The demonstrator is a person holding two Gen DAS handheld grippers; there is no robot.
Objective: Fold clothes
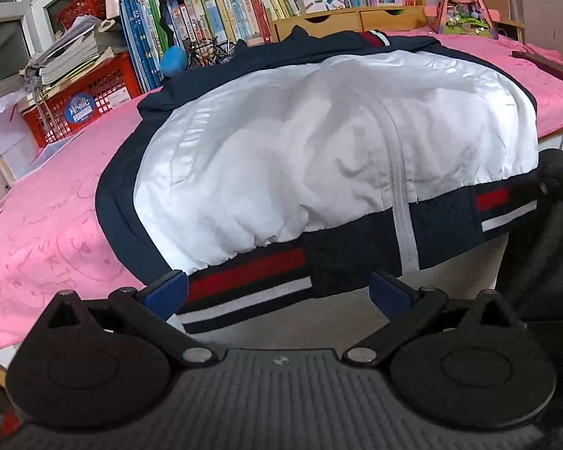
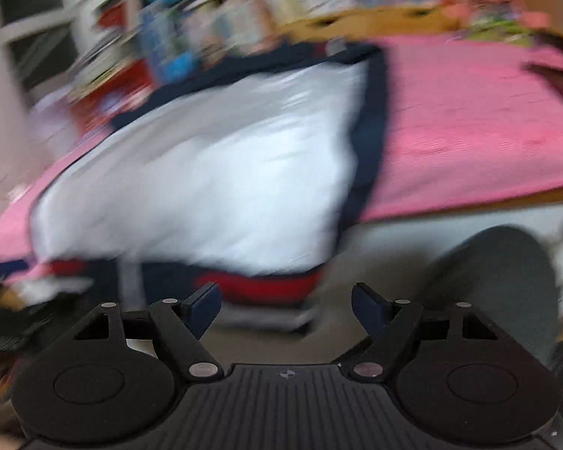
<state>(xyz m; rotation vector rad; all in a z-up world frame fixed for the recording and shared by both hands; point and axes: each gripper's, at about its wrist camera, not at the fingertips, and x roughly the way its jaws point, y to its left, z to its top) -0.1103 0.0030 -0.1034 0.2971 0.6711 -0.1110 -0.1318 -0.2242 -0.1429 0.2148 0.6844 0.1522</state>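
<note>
The bench (image 1: pixel 56 202) in front of me wears a pink cloth, and behind it stand rows of books (image 1: pixel 221 11) and a red crate (image 1: pixel 94 93) under stacked papers. On the cloth lies the jacket (image 1: pixel 319 142), white across its broad middle, navy along the edges, with a red, white and navy striped hem (image 1: pixel 244 281) that hangs over the near edge of the bench. It is spread flat, a white seam running down its middle to the hem.

My left tongs (image 1: pixel 277 292) are spread wide just at that hem, the left pad touching or nearly touching the striped band, nothing pinched between them. My right tongs (image 2: pixel 286 307) are spread too, empty, a little below the jacket's hem near its right corner; that view is blurred, so I cannot tell finer detail. In the left view my right tongs show dark at the hem's far right end.
</note>
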